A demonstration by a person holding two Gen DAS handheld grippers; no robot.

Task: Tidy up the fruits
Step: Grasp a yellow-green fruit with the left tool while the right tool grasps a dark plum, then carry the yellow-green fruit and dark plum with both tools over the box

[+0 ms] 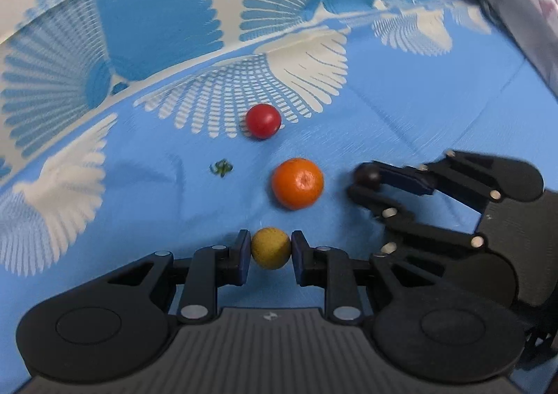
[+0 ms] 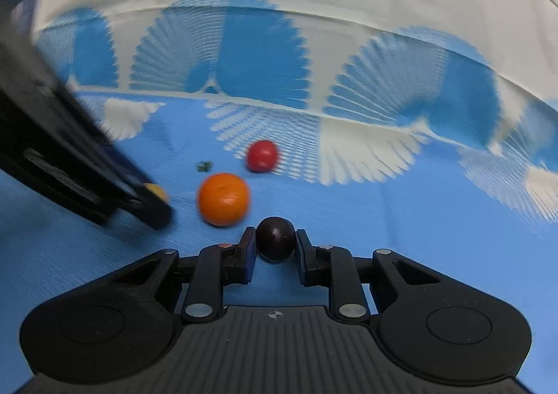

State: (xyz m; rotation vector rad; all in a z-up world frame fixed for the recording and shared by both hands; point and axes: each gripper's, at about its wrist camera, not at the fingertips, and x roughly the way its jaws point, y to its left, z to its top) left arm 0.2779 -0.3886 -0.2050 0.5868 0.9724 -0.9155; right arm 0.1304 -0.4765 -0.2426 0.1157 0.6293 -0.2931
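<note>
My left gripper (image 1: pixel 271 249) is shut on a small yellow-brown round fruit (image 1: pixel 270 247), both pads pressing its sides just above the blue cloth. My right gripper (image 2: pixel 274 245) is shut on a dark purple round fruit (image 2: pixel 275 243). In the left wrist view the right gripper (image 1: pixel 364 183) comes in from the right with the dark fruit (image 1: pixel 367 176) at its tips. An orange (image 1: pixel 297 183) lies on the cloth between the two grippers, and a red round fruit (image 1: pixel 263 121) lies beyond it. The right wrist view shows the orange (image 2: pixel 223 199), the red fruit (image 2: pixel 262 155) and the left gripper (image 2: pixel 153 200) with the yellow fruit (image 2: pixel 156 192).
A small green leafy scrap (image 1: pixel 220 168) lies on the blue cloth (image 1: pixel 418 108) left of the orange. The cloth, printed with white fan shapes, rises into a fold at the back. A pale patterned object (image 1: pixel 516 3) stands at the far right.
</note>
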